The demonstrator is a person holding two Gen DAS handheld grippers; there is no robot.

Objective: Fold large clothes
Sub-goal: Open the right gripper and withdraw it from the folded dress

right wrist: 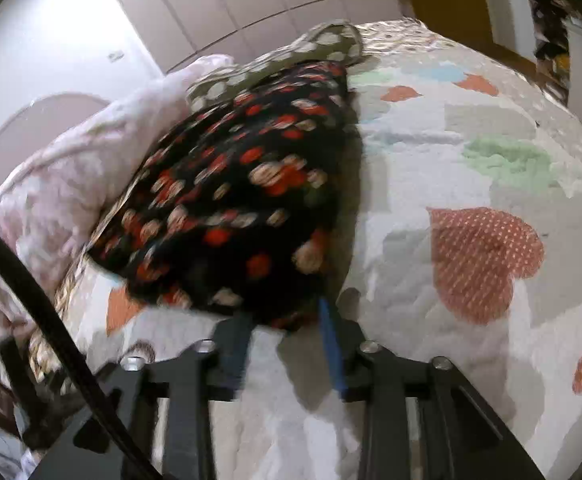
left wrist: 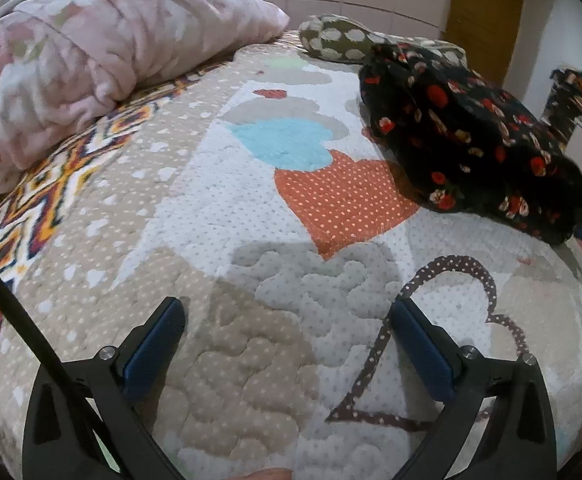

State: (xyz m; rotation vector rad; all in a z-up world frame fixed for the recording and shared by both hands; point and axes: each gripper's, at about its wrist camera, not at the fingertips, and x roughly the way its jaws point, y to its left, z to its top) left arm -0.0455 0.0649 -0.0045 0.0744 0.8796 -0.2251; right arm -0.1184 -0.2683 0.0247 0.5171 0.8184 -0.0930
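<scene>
The black floral garment (left wrist: pixel 471 136) (right wrist: pixel 235 200) is dark cloth printed with red and cream flowers, gathered into a thick, rumpled bundle with no visible sleeves or collar. It lies on the quilted bedspread (left wrist: pixel 251 240) (right wrist: pixel 471 152), toward the far right of the bed in the left wrist view, its near edge overlapping an orange dotted heart patch. Behind it sits an olive cushion with pale spots (left wrist: pixel 339 38) (right wrist: pixel 331 40), touching its far end.

The right gripper (right wrist: pixel 287 320) meets the garment's near edge; its blue-padded fingers stand fairly narrow with the cloth's lower hem between them, though blur hides whether they actually pinch it. The left gripper (left wrist: pixel 287 308) hangs over bare quilt, well apart from the garment, fingers spread wide and holding nothing.

A pink flowered blanket (left wrist: pixel 91 64) (right wrist: pixel 71 176) is heaped at the bed's left side, over a zigzag-patterned cover (left wrist: pixel 51 192).
</scene>
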